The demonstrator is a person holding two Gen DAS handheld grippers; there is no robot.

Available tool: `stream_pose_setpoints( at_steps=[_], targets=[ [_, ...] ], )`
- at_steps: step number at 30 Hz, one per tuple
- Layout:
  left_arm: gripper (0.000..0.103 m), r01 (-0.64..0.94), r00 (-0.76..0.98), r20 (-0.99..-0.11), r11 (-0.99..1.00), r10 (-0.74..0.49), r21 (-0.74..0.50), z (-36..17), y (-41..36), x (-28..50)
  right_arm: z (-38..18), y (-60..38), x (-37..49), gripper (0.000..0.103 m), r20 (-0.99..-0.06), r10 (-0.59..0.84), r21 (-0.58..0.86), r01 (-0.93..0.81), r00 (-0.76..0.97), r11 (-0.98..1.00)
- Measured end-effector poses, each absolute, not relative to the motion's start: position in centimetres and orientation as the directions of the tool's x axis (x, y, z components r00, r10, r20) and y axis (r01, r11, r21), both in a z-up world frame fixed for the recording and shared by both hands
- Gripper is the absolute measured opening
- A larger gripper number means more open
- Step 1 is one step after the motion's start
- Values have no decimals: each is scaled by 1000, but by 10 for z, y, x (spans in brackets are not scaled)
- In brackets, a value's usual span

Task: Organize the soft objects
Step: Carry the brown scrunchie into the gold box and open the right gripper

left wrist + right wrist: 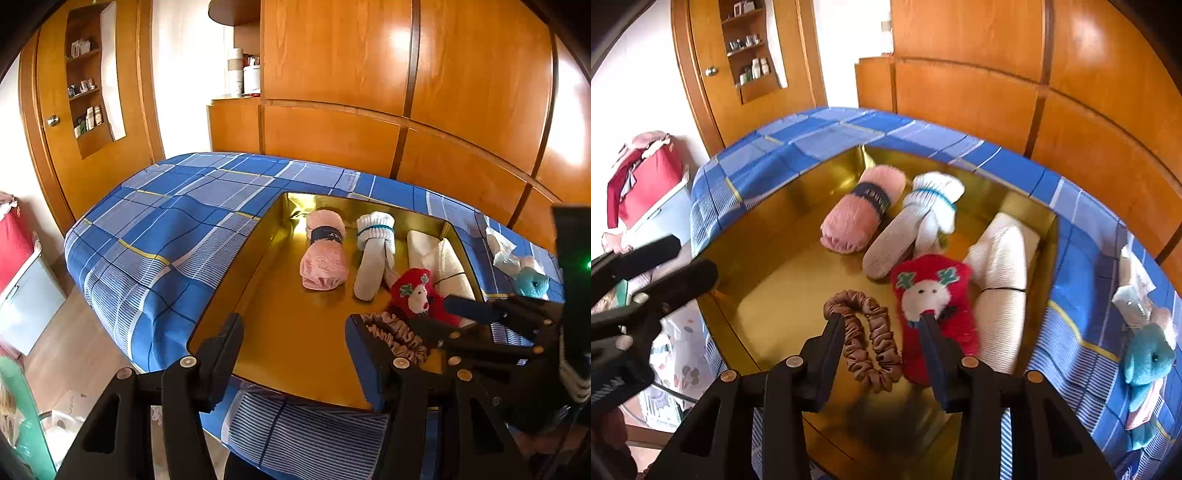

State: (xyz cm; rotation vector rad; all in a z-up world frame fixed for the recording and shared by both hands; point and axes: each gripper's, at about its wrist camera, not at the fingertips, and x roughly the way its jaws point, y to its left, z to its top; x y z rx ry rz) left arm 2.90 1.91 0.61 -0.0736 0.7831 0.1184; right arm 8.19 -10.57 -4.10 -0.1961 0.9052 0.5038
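Half the brown scrunchie (397, 338) hides behind the right gripper (476, 314).

Gold tray (768, 258), glossy inside. Ahead of the right jaws: brown satin scrunchie (868, 339) between them, red fuzzy sock (934, 295) with white face and green antlers at the right jaw. Beyond: pink rolled towel (857, 214) with dark navy band, white sock bundle (934, 199) with teal stripe, cream ribbed cloth (1001, 280). Blue plaid bedspread (166, 236) with yellow lines. Teal plush toy (1148, 362) far right. Orange-brown wooden wardrobe (461, 92).
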Motion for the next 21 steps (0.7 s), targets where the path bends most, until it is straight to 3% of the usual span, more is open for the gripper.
stream_pose_setpoints(
  at_steps=[21],
  targets=[
    [58, -33, 711, -702, 999, 41, 25, 11, -22, 31, -6, -185, 73, 42, -697, 311, 91, -351, 646, 932]
  ],
)
